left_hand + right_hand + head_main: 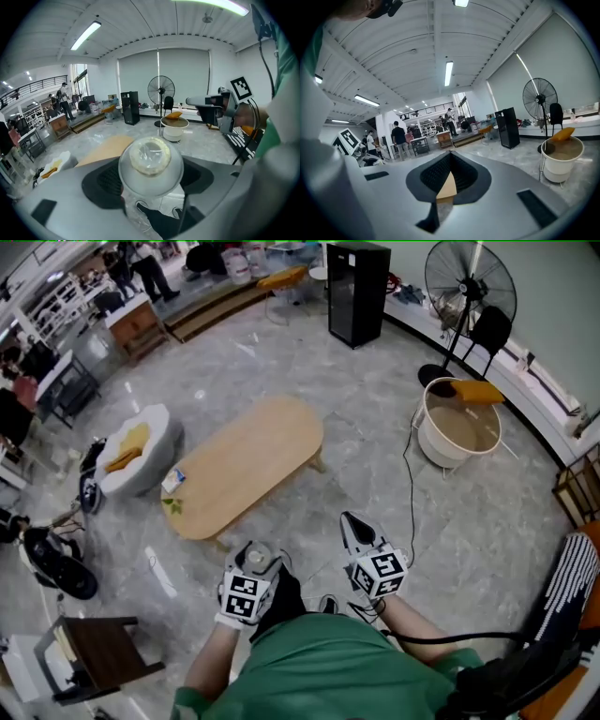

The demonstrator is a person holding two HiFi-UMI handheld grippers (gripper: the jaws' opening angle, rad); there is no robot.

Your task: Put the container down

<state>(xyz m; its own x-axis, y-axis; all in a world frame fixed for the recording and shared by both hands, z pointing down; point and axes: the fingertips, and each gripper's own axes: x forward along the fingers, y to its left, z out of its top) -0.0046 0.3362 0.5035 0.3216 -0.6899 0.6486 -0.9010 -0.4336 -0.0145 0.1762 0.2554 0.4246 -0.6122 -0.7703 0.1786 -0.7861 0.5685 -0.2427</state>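
Note:
My left gripper is shut on a clear round container with a pale ring on its top. In the left gripper view the container fills the gap between both jaws. It hangs over the grey floor, just short of the near end of the oval wooden table. My right gripper stands to the right of the left one, jaws shut to a point with nothing between them. In the right gripper view a strip of the table top shows through the hollow behind its tips.
A small carton lies on the table's left end. A white seat with yellow cloth stands to the left, a dark chair at lower left. A white bucket, a fan and a black cabinet stand beyond. A cable crosses the floor.

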